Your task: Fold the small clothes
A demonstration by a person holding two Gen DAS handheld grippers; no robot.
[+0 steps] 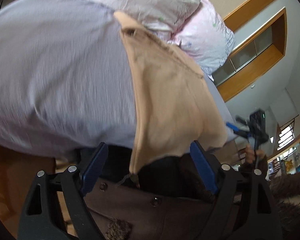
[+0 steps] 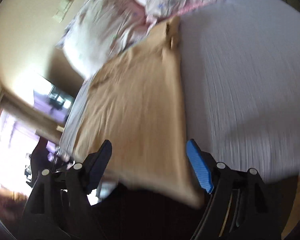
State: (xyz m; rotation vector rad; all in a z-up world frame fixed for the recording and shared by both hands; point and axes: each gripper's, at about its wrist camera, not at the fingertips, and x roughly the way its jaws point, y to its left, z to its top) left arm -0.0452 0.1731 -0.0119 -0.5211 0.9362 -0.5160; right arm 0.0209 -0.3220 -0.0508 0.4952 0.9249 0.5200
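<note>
A tan small garment (image 1: 170, 100) lies spread on a bed with a lavender sheet (image 1: 60, 70), its near edge hanging over the bed's edge. My left gripper (image 1: 148, 160) is open, its blue pads (image 1: 94, 166) on either side of the garment's near edge without pinching it. In the right wrist view the same tan garment (image 2: 138, 108) lies flat on the sheet (image 2: 240, 90). My right gripper (image 2: 149, 156) is open with the garment's near edge between its fingers (image 2: 198, 166). The right gripper also shows in the left wrist view (image 1: 250, 128), at the bed's right side.
Pink and white patterned pillows (image 1: 170, 10) lie at the head of the bed, just beyond the garment; they also show in the right wrist view (image 2: 110, 24). A brown coat (image 1: 150, 206) is below the left gripper. Wooden-trimmed walls (image 1: 260, 40) and a bright window (image 2: 14, 136) surround the bed.
</note>
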